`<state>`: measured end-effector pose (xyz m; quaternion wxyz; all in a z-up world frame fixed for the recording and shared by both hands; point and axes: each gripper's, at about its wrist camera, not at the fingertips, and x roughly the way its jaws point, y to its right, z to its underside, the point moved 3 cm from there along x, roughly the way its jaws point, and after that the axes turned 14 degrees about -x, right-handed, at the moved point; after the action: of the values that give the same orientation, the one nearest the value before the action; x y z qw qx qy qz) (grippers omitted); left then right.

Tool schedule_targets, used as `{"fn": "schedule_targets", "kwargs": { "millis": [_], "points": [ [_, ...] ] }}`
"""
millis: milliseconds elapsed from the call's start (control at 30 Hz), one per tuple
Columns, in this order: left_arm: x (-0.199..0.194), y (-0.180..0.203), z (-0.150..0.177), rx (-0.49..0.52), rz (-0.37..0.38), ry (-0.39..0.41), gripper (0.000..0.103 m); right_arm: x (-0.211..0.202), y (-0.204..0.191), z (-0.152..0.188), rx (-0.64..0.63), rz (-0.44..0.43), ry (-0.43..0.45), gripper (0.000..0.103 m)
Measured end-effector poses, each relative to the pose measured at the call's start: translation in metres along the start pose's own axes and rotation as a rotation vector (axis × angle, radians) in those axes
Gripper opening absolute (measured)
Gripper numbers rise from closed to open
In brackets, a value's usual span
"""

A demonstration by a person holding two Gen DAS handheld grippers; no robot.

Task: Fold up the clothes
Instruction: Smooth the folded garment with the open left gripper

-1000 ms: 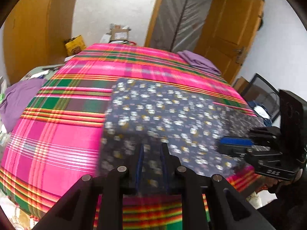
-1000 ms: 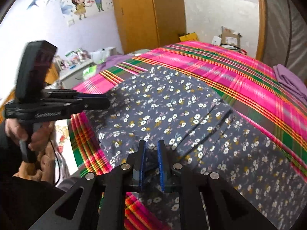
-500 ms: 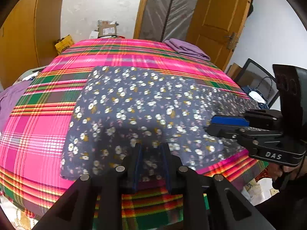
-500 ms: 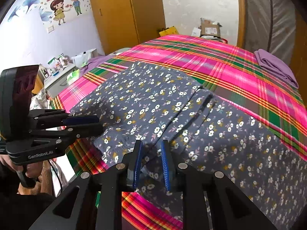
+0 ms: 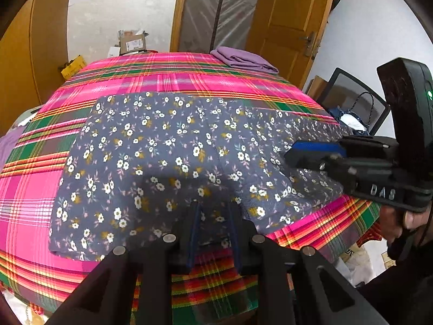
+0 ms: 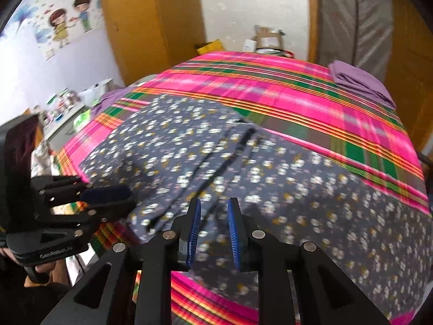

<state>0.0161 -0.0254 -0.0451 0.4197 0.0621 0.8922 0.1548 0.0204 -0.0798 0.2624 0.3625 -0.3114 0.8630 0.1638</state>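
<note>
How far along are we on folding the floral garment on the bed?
Done: the floral garment lies flat on the plaid bedspread with one part folded over; a purple garment sits folded at the far corner. In hand: nothing, since the left tool and right tool are open over the near edge. Left: further folds.

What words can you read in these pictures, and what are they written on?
"DAS": raised letters on the black body of the right gripper, seen from the left wrist.
Pale lettering on the body of the left gripper, seen from the right wrist: too blurred to read.
Label on the cardboard box behind the bed: too small to read.
Cartoon wall sticker: no words I can make out.
</note>
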Motion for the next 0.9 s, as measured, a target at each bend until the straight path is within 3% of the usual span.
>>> {"fn": "schedule_targets", "kwargs": {
  "millis": [267, 667, 900],
  "points": [
    [-0.002, 0.001, -0.002, -0.008, 0.001, -0.007, 0.020, -0.023, 0.053, 0.011, 0.259, -0.001, 0.074, 0.022],
    [-0.007, 0.013, -0.021, 0.021, 0.000, 0.029, 0.020, -0.028, 0.076, 0.023, 0.321, 0.037, 0.065, 0.022],
    [-0.001, 0.010, -0.007, 0.056, -0.025, -0.041, 0.020, -0.030, 0.087, 0.028, 0.336, 0.051, 0.061, 0.023]
  ]
}}
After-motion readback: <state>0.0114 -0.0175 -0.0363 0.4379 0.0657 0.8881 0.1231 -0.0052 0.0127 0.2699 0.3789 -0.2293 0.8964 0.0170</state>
